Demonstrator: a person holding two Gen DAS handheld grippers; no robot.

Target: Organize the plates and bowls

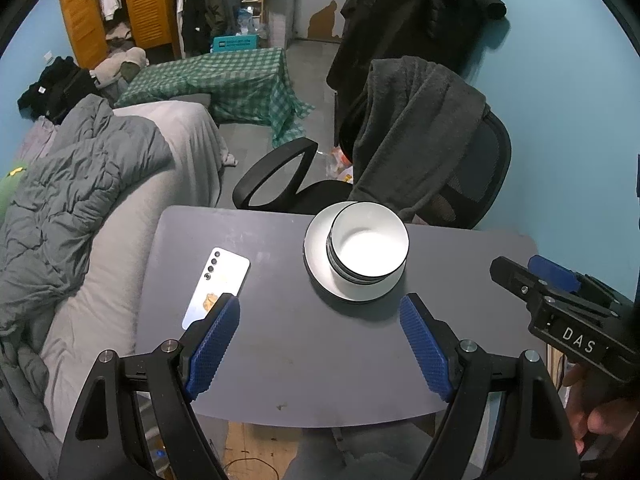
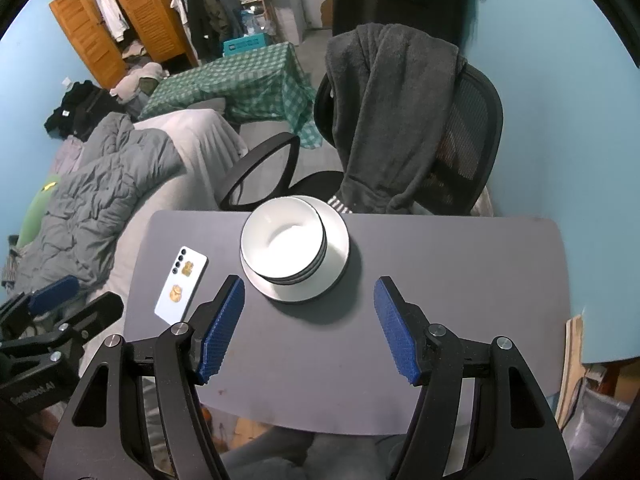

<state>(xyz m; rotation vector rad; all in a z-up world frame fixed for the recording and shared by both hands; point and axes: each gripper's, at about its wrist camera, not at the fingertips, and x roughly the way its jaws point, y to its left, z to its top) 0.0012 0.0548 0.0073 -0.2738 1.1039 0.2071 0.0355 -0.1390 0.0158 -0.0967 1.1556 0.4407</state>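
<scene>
You had both tongs, left (image 1: 320, 344) and right (image 2: 309, 328), spread and empty above the bench (image 1: 280, 360). The bowls (image 1: 368, 246) sat nested off-centre on the plates (image 1: 316, 244); a sideways nudge could have toppled them.

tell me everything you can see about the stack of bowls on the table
The stack of bowls is white, glossy like ceramic, with thin black rims. Several are nested upright, the top one empty. They sit off-centre on a white plate on the grey table, toward its far edge. Neither gripper touches them.
</scene>
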